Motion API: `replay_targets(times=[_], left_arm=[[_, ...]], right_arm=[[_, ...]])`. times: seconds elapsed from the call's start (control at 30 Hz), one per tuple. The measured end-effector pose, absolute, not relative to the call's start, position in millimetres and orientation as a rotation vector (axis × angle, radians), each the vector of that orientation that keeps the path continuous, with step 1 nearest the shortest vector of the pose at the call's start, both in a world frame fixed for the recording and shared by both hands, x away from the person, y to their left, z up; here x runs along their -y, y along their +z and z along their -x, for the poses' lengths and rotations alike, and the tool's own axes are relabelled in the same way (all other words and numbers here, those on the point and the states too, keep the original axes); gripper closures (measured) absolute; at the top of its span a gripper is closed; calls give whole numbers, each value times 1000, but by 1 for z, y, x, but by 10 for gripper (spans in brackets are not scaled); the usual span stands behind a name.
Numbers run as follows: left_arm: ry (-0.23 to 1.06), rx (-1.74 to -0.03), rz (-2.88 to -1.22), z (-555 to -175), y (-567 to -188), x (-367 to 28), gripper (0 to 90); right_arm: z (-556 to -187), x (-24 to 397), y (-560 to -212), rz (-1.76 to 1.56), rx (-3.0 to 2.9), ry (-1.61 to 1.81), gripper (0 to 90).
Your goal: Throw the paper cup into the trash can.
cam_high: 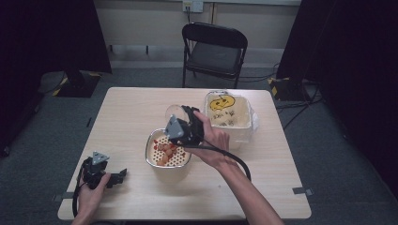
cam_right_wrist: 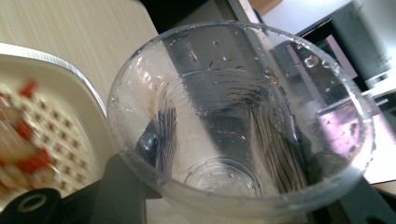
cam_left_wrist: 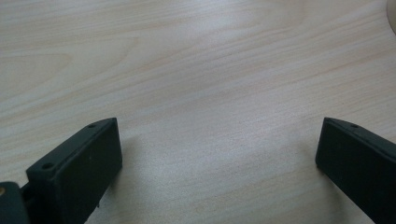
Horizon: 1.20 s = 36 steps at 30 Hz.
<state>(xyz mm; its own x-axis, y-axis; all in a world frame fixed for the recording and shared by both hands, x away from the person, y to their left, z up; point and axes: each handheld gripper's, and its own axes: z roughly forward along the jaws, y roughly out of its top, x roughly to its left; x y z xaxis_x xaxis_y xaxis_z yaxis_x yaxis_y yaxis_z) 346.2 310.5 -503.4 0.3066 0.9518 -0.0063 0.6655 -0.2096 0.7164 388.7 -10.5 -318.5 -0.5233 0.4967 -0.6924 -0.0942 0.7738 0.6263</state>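
Clear plastic cup (cam_right_wrist: 238, 121) clamped in the right gripper (cam_high: 184, 125), tipped on its side above the table (cam_high: 136, 112).

The cup's mouth faces the gripper's camera, a few specks and droplets clinging inside; it hangs just over the far edge of a metal-rimmed strainer bowl (cam_high: 149, 159) holding red and pale pieces on a perforated insert. A white lined bin (cam_high: 244, 123) stands just behind the bowl. The left gripper (cam_high: 101, 174) rests low at the table's near left corner, jaws wide apart over bare wood.
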Motion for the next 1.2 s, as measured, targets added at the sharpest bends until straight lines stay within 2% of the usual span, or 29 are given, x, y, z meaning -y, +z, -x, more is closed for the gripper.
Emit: replay_targets(times=[0.53,1.2], left_arm=[[597,-1431,-1959,-346,-503,-311,0],[597,-1431,-1960,-346,-503,-311,0]], right_arm=[[-414,50,-300,-724,-1951,1486,501],[-438,92,-286,-875,-1820,1556,507]])
